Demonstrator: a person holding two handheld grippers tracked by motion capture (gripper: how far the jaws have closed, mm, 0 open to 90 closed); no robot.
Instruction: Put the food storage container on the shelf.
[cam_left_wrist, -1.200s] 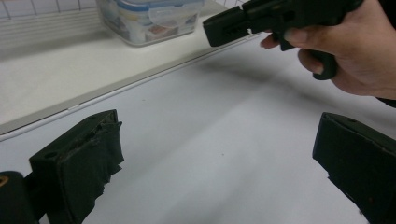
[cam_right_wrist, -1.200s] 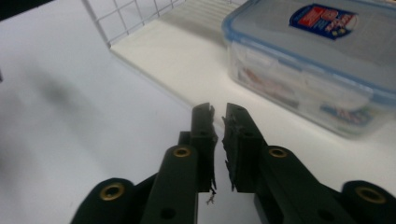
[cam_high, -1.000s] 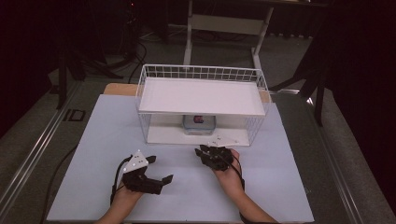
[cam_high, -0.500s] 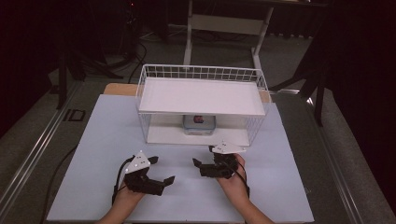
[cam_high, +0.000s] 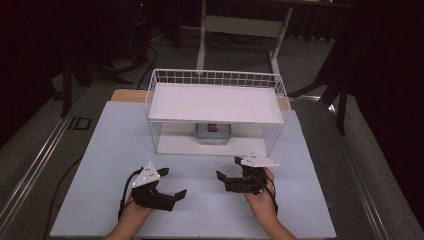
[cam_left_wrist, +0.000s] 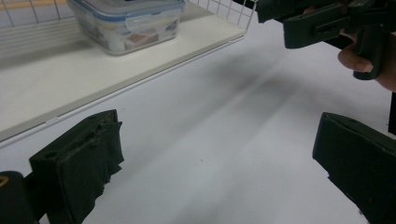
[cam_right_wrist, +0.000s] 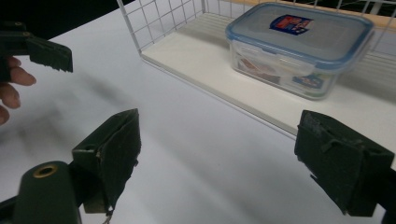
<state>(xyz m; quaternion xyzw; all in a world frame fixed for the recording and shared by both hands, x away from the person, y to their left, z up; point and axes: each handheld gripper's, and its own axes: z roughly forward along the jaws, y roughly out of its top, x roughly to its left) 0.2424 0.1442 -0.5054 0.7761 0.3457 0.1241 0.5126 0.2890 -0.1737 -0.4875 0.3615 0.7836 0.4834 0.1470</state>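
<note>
Item, right hand-held gripper (cam_high: 226, 181): jaws just spread wide and empty, drawn back over the desk (cam_high: 110, 145) from the lidded food container (cam_high: 213, 133), which sits on the wire rack's (cam_high: 215, 77) lower shelf, apparently placed; left hand-held gripper (cam_high: 177, 196) likewise spread, idle.

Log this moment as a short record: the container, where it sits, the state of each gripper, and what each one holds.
container: clear plastic box with blue-rimmed lid, closed
location: lower shelf of the white wire rack, under its upper shelf
surface: white table
left gripper: open, holding nothing, apart from the rack
right gripper: jaws have just been opening, nothing between them, in front of the rack
contact with container: none
</note>
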